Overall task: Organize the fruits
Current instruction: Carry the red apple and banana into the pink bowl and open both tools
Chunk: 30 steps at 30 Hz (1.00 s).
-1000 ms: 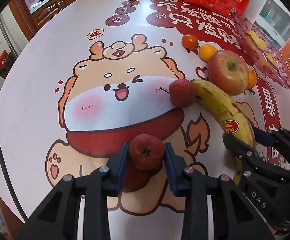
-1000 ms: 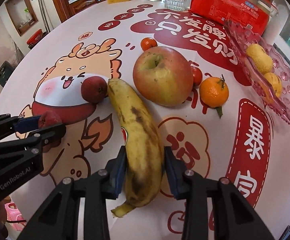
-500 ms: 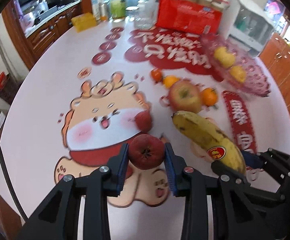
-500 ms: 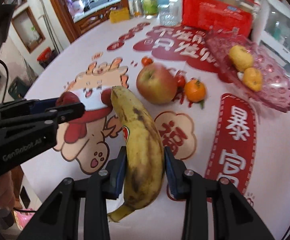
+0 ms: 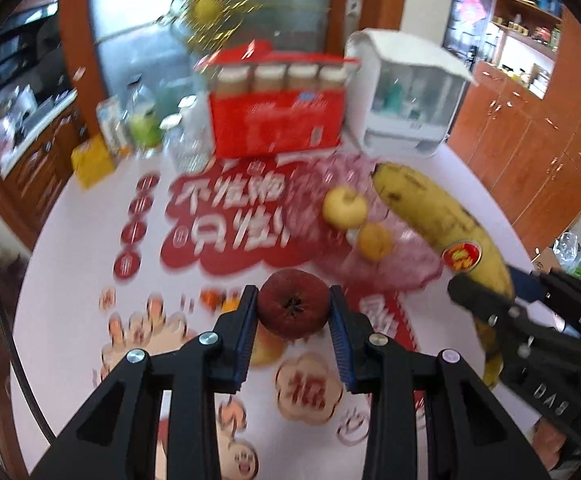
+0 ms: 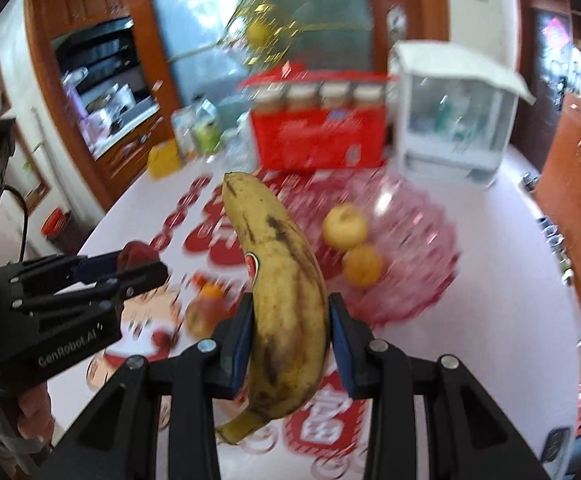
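**Both hand-held grippers carry fruit above the counter**

The left hand-held gripper (image 5: 293, 312) is clenched on a small dark red fruit (image 5: 293, 309), which sits between its 2 blue-padded fingers (image 5: 245, 334) with its star-shaped calyx end facing the camera. It is lifted clear of the counter (image 5: 70, 272), whose white cloth carries red printed characters and cartoon figures, blurred in this view. Below and behind this gripper's left finger, an apple (image 5: 265, 346) lies on the counter, partly hidden, with small orange fruits (image 5: 220, 298) just beyond it.

Ahead of the left hand-held gripper and slightly to its right stands a pink glass dish (image 5: 374, 256) holding 2 yellow fruits, a paler one (image 5: 344, 207) farther back and an orange-yellow one (image 5: 375, 241) nearer. Beyond the dish are a red carton (image 5: 278, 124) of 4 capped jars and a white cabinet-like box (image 5: 406, 100).

To the right, the right hand-held gripper (image 6: 290, 332) grasps a spotted banana (image 6: 280, 280) around its lower half, the stem end hanging down toward the camera and the tip pointing away and up. A round sticker (image 6: 252, 265) shows on the banana's left side. The banana is held off the counter, near the left side of the dish (image 6: 414, 280), which lies ahead and to the right of this gripper.
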Motion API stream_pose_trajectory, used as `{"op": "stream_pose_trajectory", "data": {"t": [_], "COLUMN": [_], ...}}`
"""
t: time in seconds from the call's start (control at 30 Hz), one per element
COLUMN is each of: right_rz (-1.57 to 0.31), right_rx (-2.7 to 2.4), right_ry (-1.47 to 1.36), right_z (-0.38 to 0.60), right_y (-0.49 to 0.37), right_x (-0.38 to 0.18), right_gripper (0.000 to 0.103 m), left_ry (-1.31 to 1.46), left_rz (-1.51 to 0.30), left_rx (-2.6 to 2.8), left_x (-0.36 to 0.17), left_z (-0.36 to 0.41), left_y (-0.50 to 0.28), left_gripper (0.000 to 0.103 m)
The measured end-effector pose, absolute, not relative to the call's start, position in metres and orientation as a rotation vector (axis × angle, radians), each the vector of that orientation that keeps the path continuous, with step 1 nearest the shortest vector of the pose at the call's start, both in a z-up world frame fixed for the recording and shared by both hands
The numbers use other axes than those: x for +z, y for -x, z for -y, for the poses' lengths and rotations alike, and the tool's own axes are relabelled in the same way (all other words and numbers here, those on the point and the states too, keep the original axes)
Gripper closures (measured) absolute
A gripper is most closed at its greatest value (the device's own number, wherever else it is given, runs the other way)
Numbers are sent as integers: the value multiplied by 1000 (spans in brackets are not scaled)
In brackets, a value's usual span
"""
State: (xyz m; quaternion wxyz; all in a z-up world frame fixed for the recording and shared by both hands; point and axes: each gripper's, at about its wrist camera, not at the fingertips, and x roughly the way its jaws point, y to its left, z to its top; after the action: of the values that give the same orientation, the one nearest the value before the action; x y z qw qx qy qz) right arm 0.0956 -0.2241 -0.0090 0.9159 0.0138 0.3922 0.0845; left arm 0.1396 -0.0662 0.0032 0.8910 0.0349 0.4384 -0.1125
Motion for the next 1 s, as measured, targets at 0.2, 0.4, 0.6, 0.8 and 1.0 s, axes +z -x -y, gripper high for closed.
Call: {"op": "stream_pose_trajectory", "data": {"t": [0.2,0.4,0.6,0.8,1.0], "right_rz": [-789,-878,-1011,-1102,-1174], "right_rx": [98,31,-27,-72,-59], "right_ry": [-63,-119,-150,-152,-148], "right_z": [259,295,318,321,317], "right_y": [-154,-225,-282,-300,-309], "right_x": [21,-10,-82,-135,-160], "right_gripper": [67,67,67,67,67], "left_ry": [-133,-155,-99,-119,-156], "left_rz": [-866,-908,-1027,-1109,-1159], "left_rx": [-251,-257,-262,-258,-271], "left_x": [26,-2,-66,-118,-147], "left_z": [100,128,145,162,173], "left_y": [-191,-254,-307,-325,-330], "left_gripper": [70,70,70,70,70]}}
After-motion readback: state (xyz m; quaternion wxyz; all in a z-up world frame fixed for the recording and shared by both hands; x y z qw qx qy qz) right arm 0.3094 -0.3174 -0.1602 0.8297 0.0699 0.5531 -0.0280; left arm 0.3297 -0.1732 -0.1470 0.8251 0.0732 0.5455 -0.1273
